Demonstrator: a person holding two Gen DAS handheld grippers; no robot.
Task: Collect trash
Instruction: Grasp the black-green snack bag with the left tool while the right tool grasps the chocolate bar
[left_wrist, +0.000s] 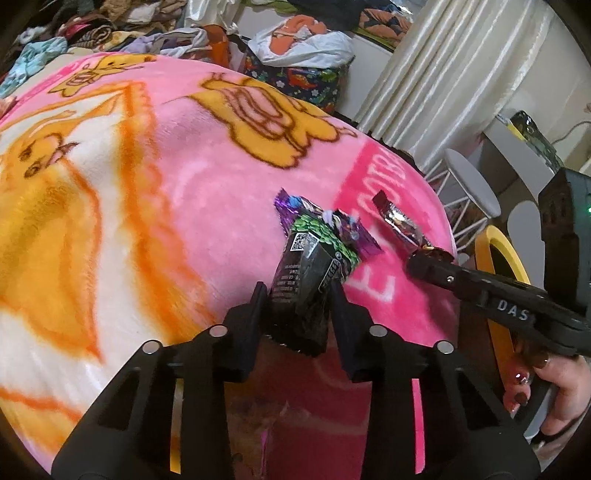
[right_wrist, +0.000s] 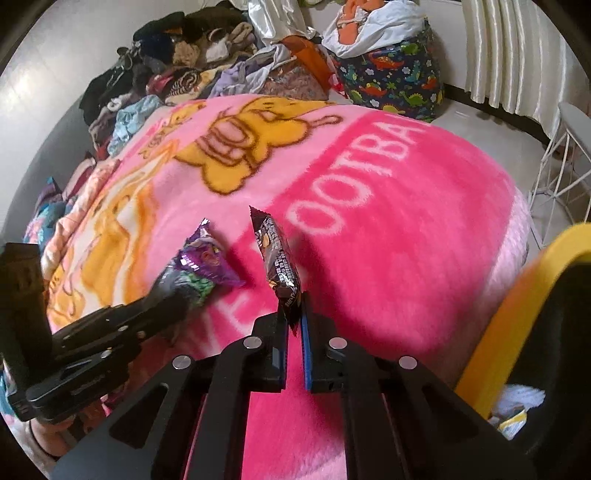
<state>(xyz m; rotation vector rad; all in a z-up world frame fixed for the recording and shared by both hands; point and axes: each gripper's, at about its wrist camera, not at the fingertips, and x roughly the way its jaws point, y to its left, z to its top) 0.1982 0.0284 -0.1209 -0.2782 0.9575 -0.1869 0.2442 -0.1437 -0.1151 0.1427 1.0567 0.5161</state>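
Left gripper (left_wrist: 299, 295): clamped on a crinkled black-green foil wrapper (left_wrist: 306, 273) bearing a QR code.
Right gripper (right_wrist: 294, 314): pinching a dark glossy snack wrapper (right_wrist: 279, 258), small print unreadable.
Fleece blanket (right_wrist: 369, 229): plush pink, lettered "OOTBA".
Bin rim (right_wrist: 517, 314): yellow.

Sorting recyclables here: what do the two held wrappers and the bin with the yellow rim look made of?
Black-and-green wrapper in the left tool: thin glossy plastic film, probably foil-lined; creased, with sharp highlights. Brown wrapper in the right tool: the same shiny film, crimped zigzag end. Bin: smooth, matte yellow rim, likely rigid plastic.
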